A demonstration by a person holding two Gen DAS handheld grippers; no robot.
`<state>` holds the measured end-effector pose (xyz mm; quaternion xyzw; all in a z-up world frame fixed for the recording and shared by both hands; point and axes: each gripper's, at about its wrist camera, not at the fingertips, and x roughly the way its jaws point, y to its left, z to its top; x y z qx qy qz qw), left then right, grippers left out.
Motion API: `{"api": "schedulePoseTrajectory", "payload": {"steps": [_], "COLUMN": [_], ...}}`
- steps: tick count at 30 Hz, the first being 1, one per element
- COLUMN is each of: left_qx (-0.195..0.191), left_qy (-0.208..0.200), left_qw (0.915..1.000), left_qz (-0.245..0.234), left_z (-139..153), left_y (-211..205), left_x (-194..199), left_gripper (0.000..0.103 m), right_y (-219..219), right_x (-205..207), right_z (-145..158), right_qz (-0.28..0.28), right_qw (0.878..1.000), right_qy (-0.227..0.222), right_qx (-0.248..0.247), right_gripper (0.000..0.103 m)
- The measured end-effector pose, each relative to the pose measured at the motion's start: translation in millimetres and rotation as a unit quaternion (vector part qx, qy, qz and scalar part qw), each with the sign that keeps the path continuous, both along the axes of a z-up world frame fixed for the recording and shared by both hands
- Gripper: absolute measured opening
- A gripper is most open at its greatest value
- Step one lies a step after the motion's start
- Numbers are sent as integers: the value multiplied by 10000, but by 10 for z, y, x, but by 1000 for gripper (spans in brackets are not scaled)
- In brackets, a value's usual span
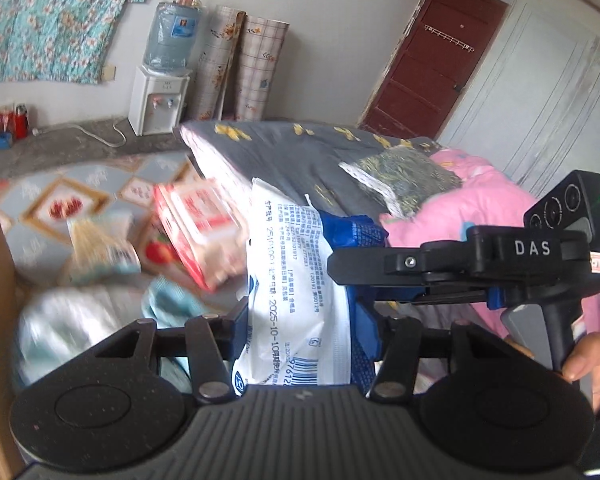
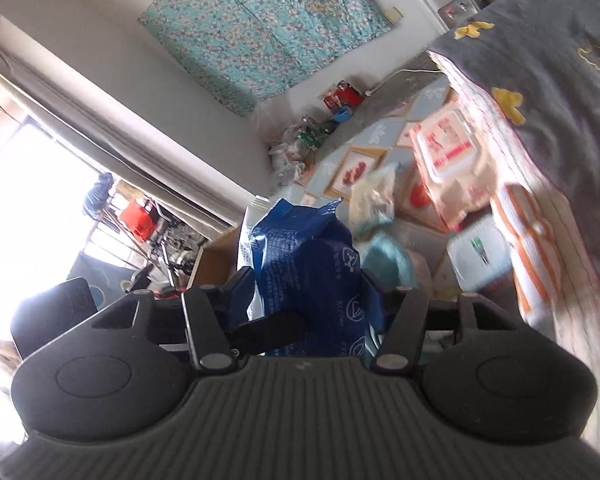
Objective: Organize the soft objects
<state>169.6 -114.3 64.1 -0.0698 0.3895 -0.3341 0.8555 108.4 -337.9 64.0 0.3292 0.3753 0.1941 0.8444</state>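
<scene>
The white-and-blue soft pack (image 1: 296, 300) stands upright, its white face printed with black text, a date line and a barcode near the lower edge; its rear half is dark blue with pale printing (image 2: 312, 264), crumpled at the top. Behind it, a pink-and-white wet-wipe pack (image 1: 198, 228) with a flip lid sits tilted, blurred, above the patterned floor mat. Just beside it lies a cream-and-teal pack (image 1: 100, 248), also blurred. A teal soft item (image 2: 388, 260) lies below these. A white pack (image 2: 480, 258) lies near the bed edge.
</scene>
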Motion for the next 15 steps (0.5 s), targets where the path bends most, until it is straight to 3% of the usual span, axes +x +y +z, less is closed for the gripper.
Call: {"api": "schedulePoseTrajectory", "payload": {"steps": [5, 9, 15], "left_qx": [-406, -518, -103], "left_qy": [354, 528, 246], "left_qw": [9985, 9973, 9996], "left_qz": [35, -8, -55], "left_z": [-459, -807, -1069], "left_y": [-47, -195, -405], "left_x": [-344, -493, -658], "left_gripper": [57, 60, 62], "right_y": [-113, -168, -209], "right_x": [-442, -663, -698], "right_z": [-287, -479, -729], "right_qz": [-190, -399, -724], "right_qw": [9986, 9941, 9817], "right_qy": [457, 822, 1331], "right_qx": [-210, -587, -1155], "right_gripper": [41, 37, 28]}}
